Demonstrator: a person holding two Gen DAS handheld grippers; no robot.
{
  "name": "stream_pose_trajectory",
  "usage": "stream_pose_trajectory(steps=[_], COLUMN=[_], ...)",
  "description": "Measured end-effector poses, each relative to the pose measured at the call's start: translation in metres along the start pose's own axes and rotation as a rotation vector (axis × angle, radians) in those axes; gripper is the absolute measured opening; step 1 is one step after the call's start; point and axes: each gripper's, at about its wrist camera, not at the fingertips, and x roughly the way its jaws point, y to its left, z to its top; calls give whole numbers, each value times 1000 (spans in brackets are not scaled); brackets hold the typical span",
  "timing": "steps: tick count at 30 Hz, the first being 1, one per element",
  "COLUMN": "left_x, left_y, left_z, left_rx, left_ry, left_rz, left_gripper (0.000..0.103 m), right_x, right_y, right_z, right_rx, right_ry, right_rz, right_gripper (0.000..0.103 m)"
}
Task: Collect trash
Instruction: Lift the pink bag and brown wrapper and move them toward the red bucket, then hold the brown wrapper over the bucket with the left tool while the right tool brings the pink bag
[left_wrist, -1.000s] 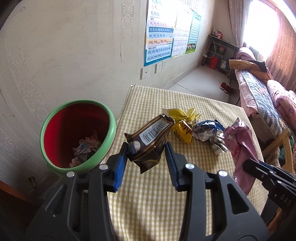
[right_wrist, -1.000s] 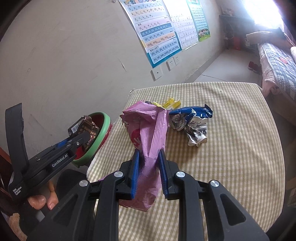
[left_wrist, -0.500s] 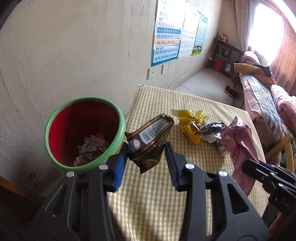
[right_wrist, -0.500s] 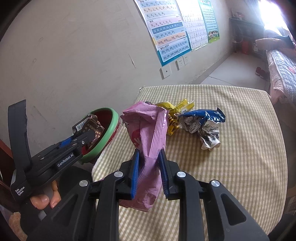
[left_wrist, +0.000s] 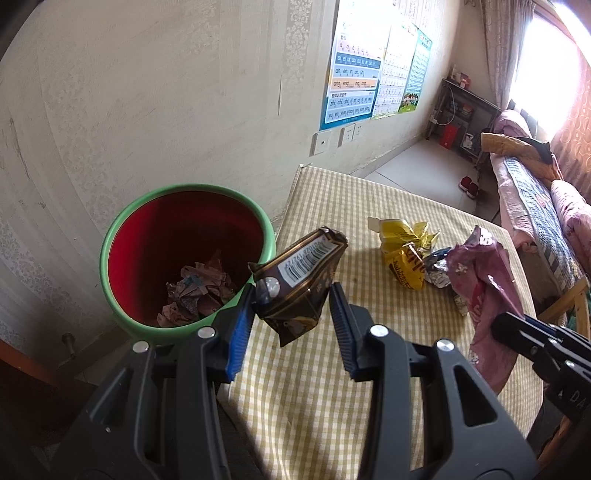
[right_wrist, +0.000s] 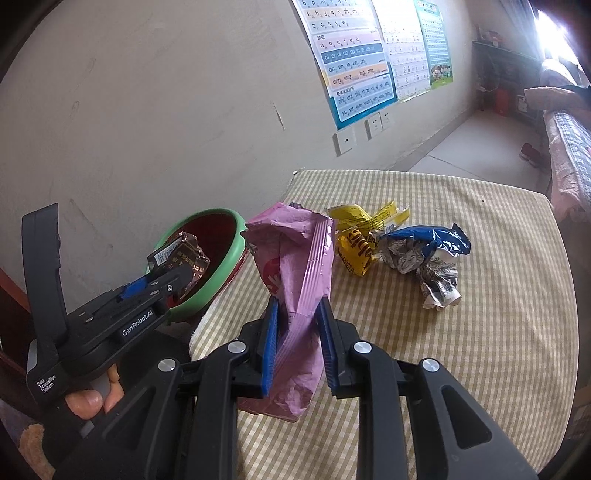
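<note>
Wrappers gripped by both tools.
Left tool (left_wrist: 291, 306) grasps brown wrapper (left_wrist: 299, 280) beside bin (left_wrist: 122, 229); right tool (right_wrist: 297, 325) clamps pink bag (right_wrist: 295, 273).

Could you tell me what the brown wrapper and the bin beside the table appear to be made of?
The brown wrapper in the left tool looks like glossy metallised plastic film: it creases sharply and glints. The bin seems to be moulded plastic, with a smooth green rim and red inner wall, though the pictures cannot confirm it.
</note>
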Motion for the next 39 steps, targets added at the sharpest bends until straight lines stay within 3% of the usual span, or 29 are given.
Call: stream_pose_trajectory(steps=[39], left_x=[4], left_y=[42], left_z=[4], left_rx=[-78], left_ry=[2], left_rz=[78], left_gripper=[39], right_x=[36], right_y=[38], right_z=[21], right_rx=[-102], right_ry=[24], right_rz=[58], right_gripper=[23])
